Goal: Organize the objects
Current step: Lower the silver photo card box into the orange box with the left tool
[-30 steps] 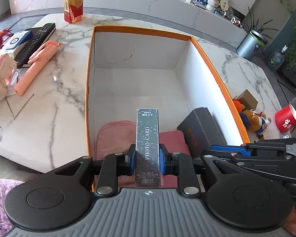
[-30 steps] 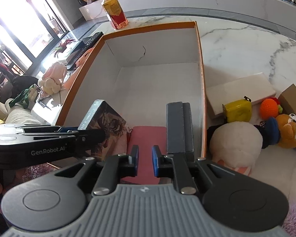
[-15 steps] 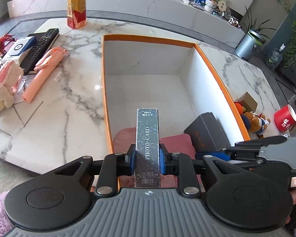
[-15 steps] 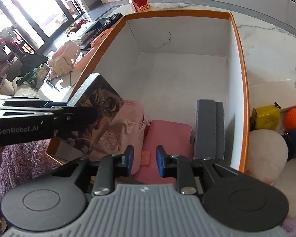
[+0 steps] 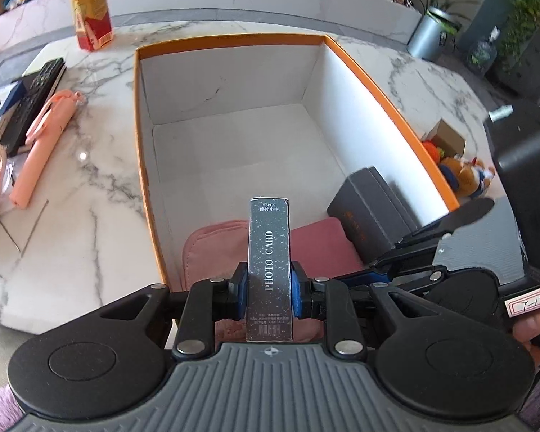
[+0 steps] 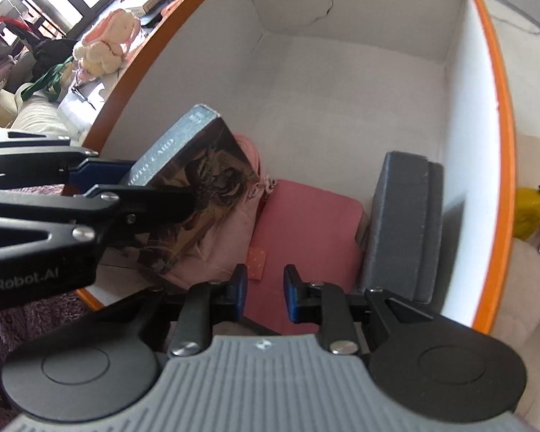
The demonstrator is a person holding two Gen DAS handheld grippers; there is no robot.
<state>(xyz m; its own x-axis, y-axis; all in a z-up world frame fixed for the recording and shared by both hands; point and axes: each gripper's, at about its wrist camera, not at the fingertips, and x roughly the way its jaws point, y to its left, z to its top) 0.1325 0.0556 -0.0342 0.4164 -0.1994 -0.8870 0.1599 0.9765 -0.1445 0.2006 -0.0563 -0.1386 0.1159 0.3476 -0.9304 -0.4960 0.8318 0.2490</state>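
My left gripper (image 5: 269, 284) is shut on a dark "PHOTO CARD" box (image 5: 269, 252) and holds it upright over the near end of the orange-rimmed white box (image 5: 230, 37). The right wrist view shows the card box (image 6: 198, 187) at the left, above a pale pink pouch (image 6: 230, 230). My right gripper (image 6: 265, 293) is open and empty, low over a dark pink wallet (image 6: 306, 216) inside the orange box (image 6: 500, 108). A grey case (image 6: 403, 223) leans on the right wall; it also shows in the left wrist view (image 5: 370, 208).
Left of the box on the marble table (image 5: 72, 223) lie a pink tube (image 5: 43, 147), a remote (image 5: 32, 100) and a drink bottle (image 5: 90, 10). Plush toys (image 5: 464, 176) and a small carton (image 5: 446, 136) lie right of it. The box's far half is bare.
Both grippers have moved forward over the box. The right gripper has dropped lower and its fingers have opened wider. The left keeps its hold on the card box.
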